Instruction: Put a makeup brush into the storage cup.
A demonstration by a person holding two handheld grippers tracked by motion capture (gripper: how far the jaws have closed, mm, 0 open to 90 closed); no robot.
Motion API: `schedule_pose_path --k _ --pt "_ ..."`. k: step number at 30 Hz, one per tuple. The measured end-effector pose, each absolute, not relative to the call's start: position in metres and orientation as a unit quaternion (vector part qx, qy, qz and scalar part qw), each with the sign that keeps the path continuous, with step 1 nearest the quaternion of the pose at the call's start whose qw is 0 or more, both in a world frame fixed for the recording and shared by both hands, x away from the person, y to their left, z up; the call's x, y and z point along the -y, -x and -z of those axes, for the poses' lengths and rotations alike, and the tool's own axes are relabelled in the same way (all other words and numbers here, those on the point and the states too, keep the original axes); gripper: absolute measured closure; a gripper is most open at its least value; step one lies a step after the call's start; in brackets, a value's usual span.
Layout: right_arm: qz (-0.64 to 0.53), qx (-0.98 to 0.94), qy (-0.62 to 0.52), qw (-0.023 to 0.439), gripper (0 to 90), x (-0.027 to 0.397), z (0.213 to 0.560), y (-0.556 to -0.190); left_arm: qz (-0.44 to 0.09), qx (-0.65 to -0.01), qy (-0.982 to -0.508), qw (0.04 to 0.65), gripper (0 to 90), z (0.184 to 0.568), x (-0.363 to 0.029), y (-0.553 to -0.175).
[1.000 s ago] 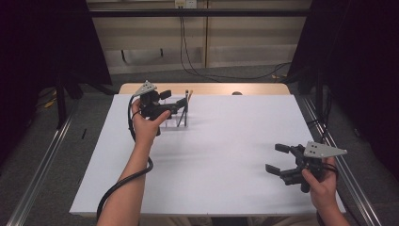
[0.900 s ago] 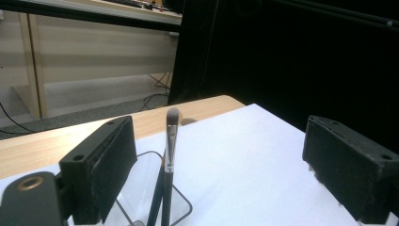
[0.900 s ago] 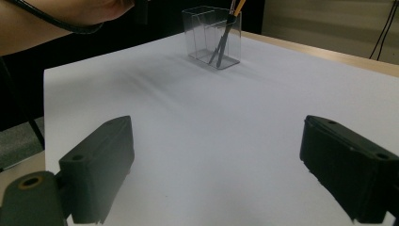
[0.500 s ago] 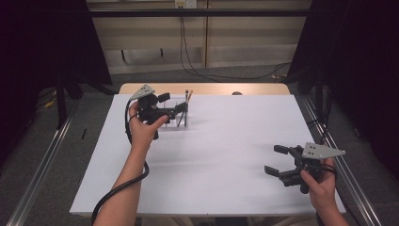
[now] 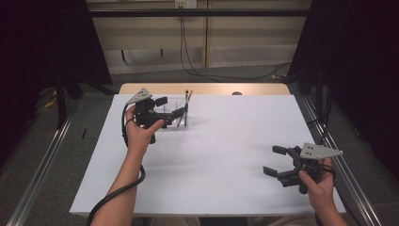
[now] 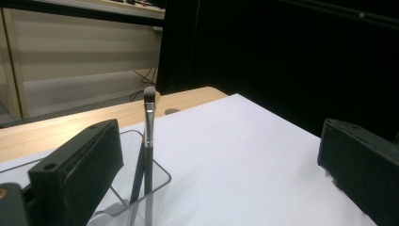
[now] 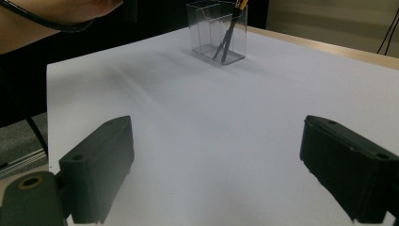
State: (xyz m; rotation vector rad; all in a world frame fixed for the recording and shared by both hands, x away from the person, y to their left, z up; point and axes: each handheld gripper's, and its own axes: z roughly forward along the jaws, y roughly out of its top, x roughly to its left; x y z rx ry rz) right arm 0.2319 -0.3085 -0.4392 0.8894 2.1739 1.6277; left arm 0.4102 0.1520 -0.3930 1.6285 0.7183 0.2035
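Observation:
A clear plastic holder [image 5: 180, 113] stands at the back left of the white table, with two brushes [image 5: 187, 101] leaning in it. My left gripper [image 5: 170, 106] hovers just left of it, and its jaws have just been opening. In the left gripper view [image 6: 216, 188] the holder's corner [image 6: 141, 188] and a grey-tipped brush [image 6: 149, 136] stand beside the left jaw, untouched by either pad. My right gripper [image 5: 275, 161] rests open near the front right edge with nothing between its fingers. From the right gripper view [image 7: 214, 179] the holder [image 7: 217, 33] stands far off.
A white sheet [image 5: 221, 150] covers the table, and a wooden strip [image 5: 202, 88] shows along the back edge. Dark curtains flank both sides. Metal rails [image 5: 42, 160] run along the floor beside the table. The person's left forearm [image 7: 47, 19] crosses the far left.
The left gripper has drawn back slightly to the left of the holder and its jaws have spread wider. The right gripper has stayed put.

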Motion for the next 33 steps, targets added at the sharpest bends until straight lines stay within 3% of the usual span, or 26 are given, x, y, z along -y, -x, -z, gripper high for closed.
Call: schedule_pose_path --k 33 --pt "-0.564 -0.753 -0.307 0.145 10.2 0.307 0.438 -0.231 -0.092 -0.290 -0.709 0.637 0.0 0.396 -0.180 -0.370"
